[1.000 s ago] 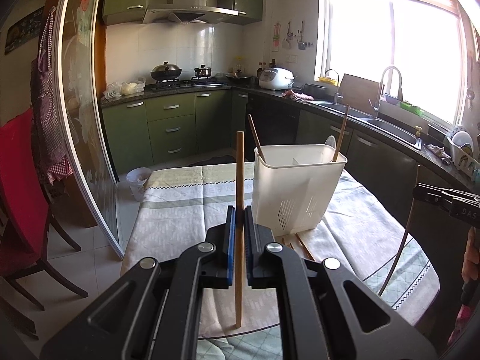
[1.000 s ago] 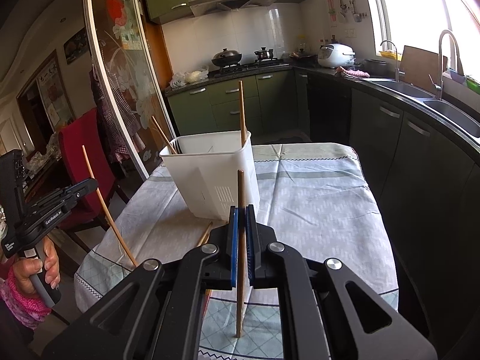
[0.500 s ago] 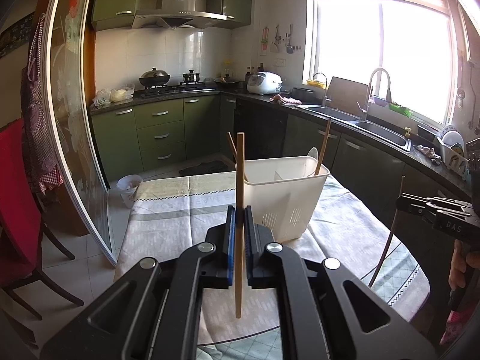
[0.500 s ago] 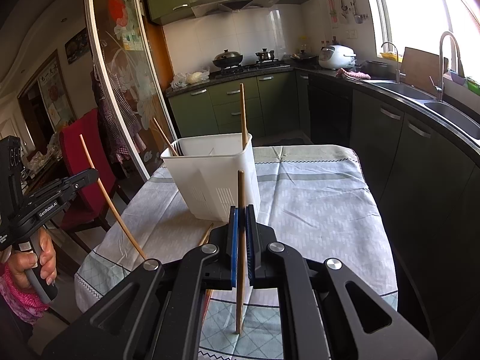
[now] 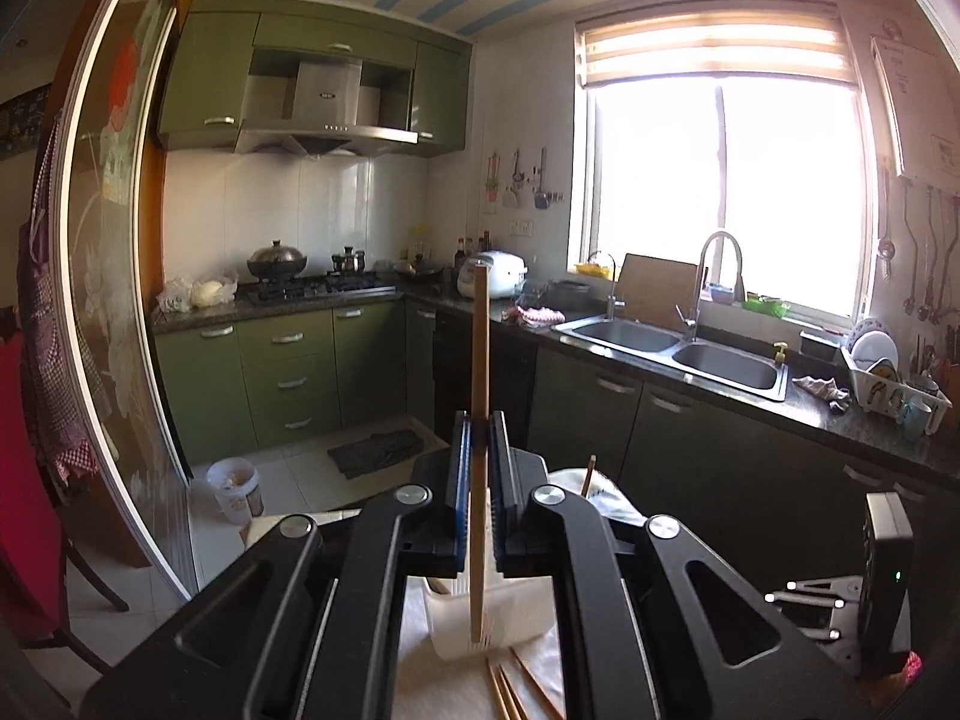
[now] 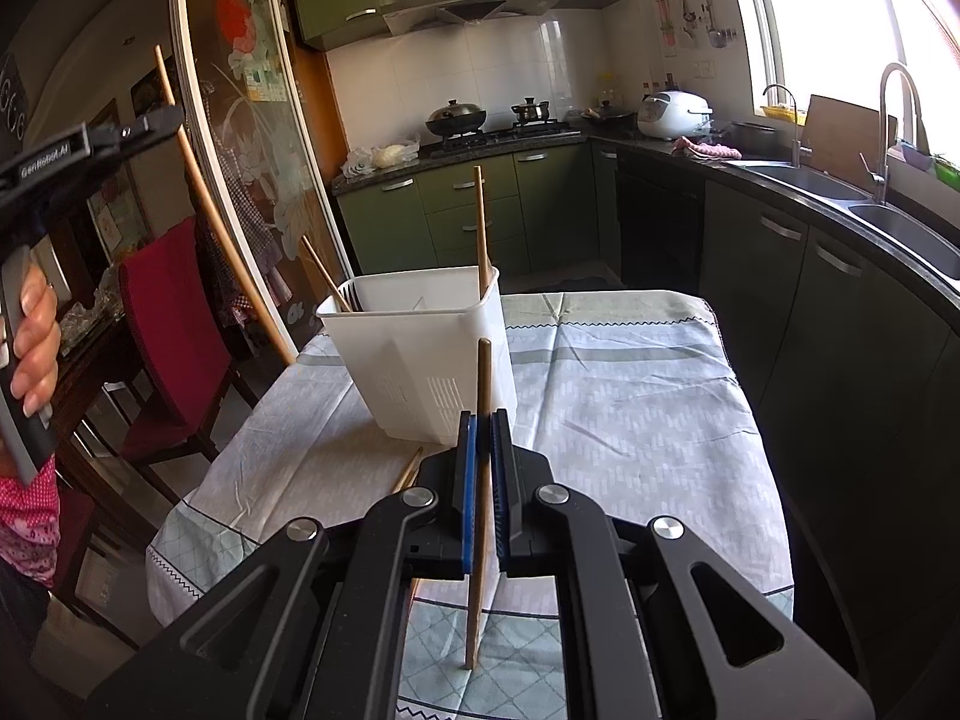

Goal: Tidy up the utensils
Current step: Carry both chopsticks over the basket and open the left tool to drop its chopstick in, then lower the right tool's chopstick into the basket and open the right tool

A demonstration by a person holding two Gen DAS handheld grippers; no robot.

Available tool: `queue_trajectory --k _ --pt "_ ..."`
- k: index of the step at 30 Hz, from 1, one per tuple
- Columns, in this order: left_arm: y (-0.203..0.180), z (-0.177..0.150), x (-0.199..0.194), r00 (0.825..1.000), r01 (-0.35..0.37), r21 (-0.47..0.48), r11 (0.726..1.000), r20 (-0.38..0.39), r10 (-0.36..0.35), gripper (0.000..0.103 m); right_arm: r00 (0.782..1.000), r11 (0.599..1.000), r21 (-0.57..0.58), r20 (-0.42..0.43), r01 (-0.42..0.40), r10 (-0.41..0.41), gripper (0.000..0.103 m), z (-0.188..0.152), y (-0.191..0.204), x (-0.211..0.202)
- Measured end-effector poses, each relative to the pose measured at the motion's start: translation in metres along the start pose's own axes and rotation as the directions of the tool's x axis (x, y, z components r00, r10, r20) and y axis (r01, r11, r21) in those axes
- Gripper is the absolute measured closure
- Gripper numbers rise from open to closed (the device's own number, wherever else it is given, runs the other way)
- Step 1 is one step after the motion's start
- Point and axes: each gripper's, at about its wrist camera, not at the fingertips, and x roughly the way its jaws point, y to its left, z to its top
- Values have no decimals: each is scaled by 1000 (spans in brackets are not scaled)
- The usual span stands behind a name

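Observation:
My left gripper (image 5: 480, 450) is shut on an upright wooden chopstick (image 5: 479, 360), held high above the white utensil holder (image 5: 510, 618), which shows low between the fingers. In the right wrist view that gripper (image 6: 162, 120) is at the upper left with its chopstick (image 6: 222, 240) slanting down. My right gripper (image 6: 482, 450) is shut on another upright chopstick (image 6: 483, 384), just in front of the white holder (image 6: 420, 354). Two chopsticks (image 6: 480, 228) stand in the holder. Loose chopsticks (image 5: 510, 690) lie on the table before it.
The table wears a pale patterned cloth (image 6: 630, 408). A red chair (image 6: 168, 336) stands at its left. Dark counters with a sink (image 5: 672, 348) run along the right. A glass sliding door (image 5: 114, 300) is on the left.
My left gripper has risen and tilted up with its chopstick, so the holder has dropped low in its view. My right gripper has held nearly still with its chopstick.

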Motion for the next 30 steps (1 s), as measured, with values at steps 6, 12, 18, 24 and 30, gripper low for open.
queue_trajectory --k 6,12,18,24,30 --pt "-12 13 39 998 -40 25 999 59 38 97 1000 1000 0 5 -10 10 97 -1 0 -3" --pt "-10 -18 87 997 -61 25 998 -43 62 97 1000 1000 6 -3 -25 25 97 1 -6 -5" --pt "-4 -46 111 990 -60 38 997 -128 65 96 999 1000 -6 15 -30 30 97 13 -3 -12" --pt "13 -64 112 982 -36 1 999 -186 36 75 997 998 -57 71 -30 34 97 45 13 -27" --pt "28 -78 69 990 -65 -62 996 -128 57 69 972 995 -80 221 -65 81 97 105 31 -55"
